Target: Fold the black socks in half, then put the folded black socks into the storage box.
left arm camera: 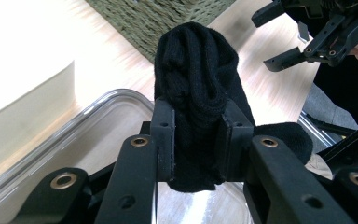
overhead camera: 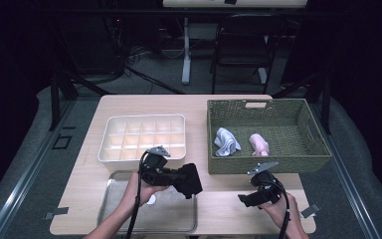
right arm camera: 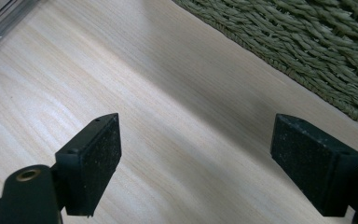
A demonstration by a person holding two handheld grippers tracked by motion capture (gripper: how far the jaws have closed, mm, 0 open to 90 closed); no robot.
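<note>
Sock [left arm camera: 196, 79], black, points lengthwise beyond left tongs [left arm camera: 196, 140].

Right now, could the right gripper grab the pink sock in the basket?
Probably yes. The right gripper has open, empty jaws and sits just in front of the woven basket. The pink sock lies uncovered inside, so only the basket's front wall must be cleared.

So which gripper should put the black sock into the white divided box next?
Left. The left gripper is already clamped on the black sock, beside the white divided box. The right gripper is open and empty by the basket.
</note>
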